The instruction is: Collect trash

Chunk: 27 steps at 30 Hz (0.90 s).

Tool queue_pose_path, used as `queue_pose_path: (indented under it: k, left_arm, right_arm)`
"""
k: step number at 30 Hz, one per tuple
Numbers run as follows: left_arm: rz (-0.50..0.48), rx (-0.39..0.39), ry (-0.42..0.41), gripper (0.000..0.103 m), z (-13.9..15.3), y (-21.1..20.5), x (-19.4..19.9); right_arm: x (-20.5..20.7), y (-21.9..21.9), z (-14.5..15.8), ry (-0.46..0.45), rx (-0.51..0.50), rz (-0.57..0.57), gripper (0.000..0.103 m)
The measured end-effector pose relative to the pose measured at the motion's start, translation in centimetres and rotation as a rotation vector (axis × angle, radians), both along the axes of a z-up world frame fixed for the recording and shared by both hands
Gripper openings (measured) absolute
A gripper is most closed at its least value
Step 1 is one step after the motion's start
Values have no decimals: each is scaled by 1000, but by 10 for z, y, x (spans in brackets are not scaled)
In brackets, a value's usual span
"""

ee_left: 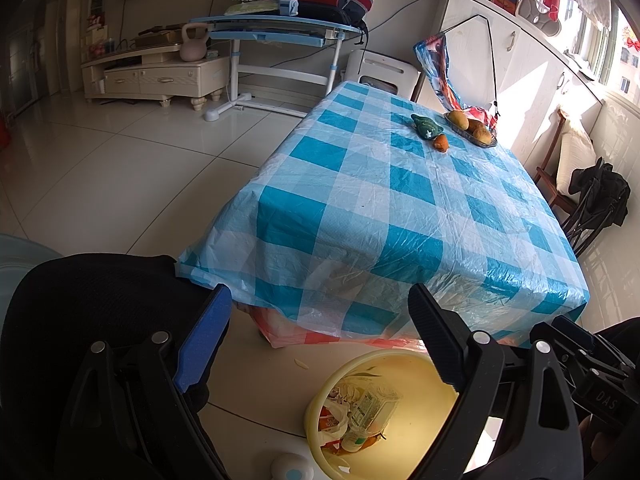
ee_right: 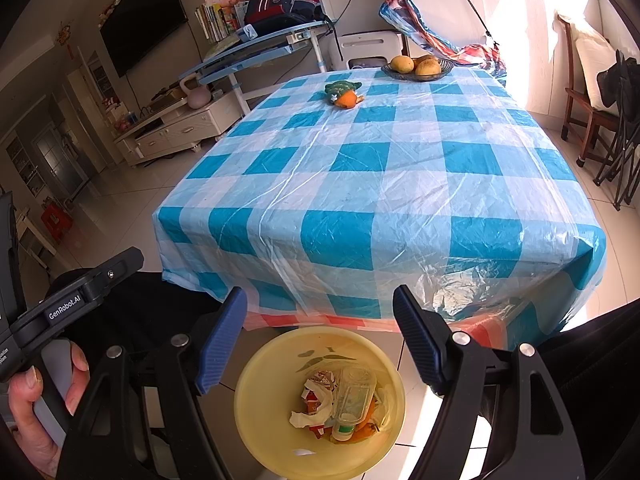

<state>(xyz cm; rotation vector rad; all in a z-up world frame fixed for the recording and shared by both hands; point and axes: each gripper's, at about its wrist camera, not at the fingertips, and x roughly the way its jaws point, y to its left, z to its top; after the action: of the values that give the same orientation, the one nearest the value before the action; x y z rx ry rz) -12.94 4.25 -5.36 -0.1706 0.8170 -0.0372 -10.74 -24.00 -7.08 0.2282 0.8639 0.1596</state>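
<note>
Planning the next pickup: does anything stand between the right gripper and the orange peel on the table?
Nothing visible does. The right gripper is open and empty above the bin; bare tablecloth runs to the peel, with only a green toy touching it behind.

1. A table (ee_right: 360, 184) draped in a blue-and-white checked plastic cloth (ee_right: 400, 240) fills the middle of the right wrist view.
2. At 12 o'clock on it lies a green and orange toy (ee_right: 344, 94).
3. Toward 1 o'clock stands a fruit bowl (ee_right: 418, 68).
4. The tiled floor (ee_left: 120, 160) carries a yellow trash bin (ee_right: 320, 400) at 6 o'clock.
</note>
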Motion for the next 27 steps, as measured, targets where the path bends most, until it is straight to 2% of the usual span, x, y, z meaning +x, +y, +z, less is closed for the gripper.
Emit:
queue_pose_path:
  k: [27]
  left_arm:
    - [3,-3,-2,87,1,2,0]
  right_arm:
    - [-1,-1,0,-7,-4,1,75]
